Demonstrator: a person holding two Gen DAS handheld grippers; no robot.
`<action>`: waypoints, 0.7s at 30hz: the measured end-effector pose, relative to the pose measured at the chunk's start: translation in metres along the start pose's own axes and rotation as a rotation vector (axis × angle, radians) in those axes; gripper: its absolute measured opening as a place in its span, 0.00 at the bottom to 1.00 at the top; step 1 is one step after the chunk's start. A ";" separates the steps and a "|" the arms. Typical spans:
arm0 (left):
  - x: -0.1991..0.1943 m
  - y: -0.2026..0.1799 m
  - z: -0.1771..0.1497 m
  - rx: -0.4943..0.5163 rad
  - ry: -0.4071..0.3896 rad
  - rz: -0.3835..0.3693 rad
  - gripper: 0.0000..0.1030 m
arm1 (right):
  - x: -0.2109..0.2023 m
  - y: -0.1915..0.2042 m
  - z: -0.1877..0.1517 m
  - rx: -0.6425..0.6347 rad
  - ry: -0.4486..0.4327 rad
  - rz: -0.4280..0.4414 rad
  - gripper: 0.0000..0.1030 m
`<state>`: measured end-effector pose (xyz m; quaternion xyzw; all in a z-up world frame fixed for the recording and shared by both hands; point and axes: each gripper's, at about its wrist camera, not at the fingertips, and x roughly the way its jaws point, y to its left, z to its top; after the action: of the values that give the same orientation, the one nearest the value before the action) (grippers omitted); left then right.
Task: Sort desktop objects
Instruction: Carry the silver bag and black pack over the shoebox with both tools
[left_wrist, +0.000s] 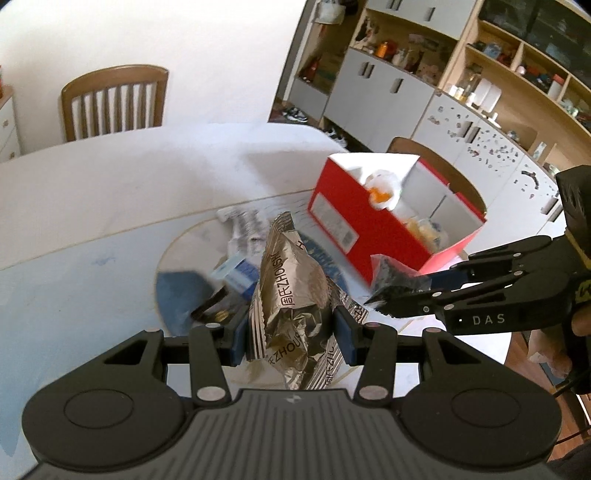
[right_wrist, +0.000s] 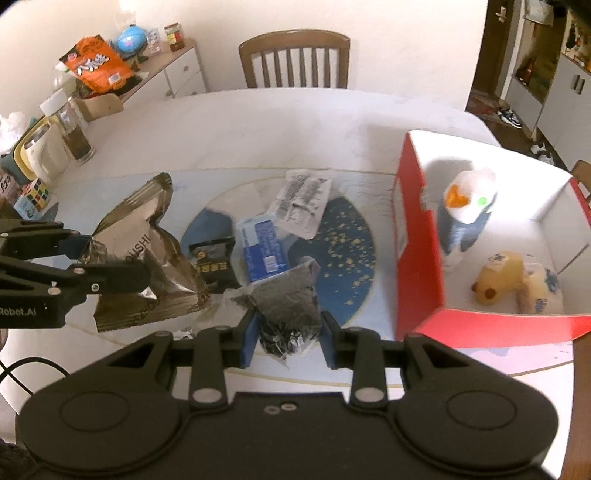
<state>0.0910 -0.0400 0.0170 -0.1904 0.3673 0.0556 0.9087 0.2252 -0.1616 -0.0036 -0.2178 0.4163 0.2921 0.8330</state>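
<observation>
**Sorting snacks beside the red box**

Spreading across both views is a white table (right_wrist: 258, 122) with a round blue placemat (right_wrist: 343, 236) at its centre. On the table's right side stands an open red box (right_wrist: 417, 258) with a white interior; inside it lie a white-and-orange toy (right_wrist: 469, 195) and a yellowish toy (right_wrist: 498, 277).

Next in size, a crinkled silver snack bag (left_wrist: 291, 295) is clamped between the blue pads of the left gripper (left_wrist: 291, 338), held above the mat's left part. From the right wrist view, that bag (right_wrist: 147, 251) hangs to the left of the loose items.

A clear packet of dark bits (right_wrist: 288, 306) is pinched by the right gripper (right_wrist: 288, 343), whose fingers are closed onto it, just left of the box's near corner.

Lying on the mat are a white printed sachet (right_wrist: 303, 203), a blue-and-white carton (right_wrist: 262, 251) touching its lower edge, and a small black packet (right_wrist: 214, 262) just beside the carton.
</observation>
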 end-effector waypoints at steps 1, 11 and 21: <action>0.002 -0.005 0.003 0.006 -0.004 -0.004 0.45 | -0.003 -0.003 0.000 0.002 -0.007 -0.002 0.33; 0.019 -0.047 0.031 0.059 -0.025 -0.039 0.45 | -0.024 -0.046 0.004 0.028 -0.045 -0.025 0.33; 0.048 -0.088 0.057 0.075 -0.031 -0.056 0.45 | -0.034 -0.098 0.008 0.055 -0.062 -0.033 0.33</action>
<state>0.1840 -0.1007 0.0479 -0.1654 0.3495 0.0194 0.9220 0.2786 -0.2392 0.0404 -0.1927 0.3945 0.2733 0.8559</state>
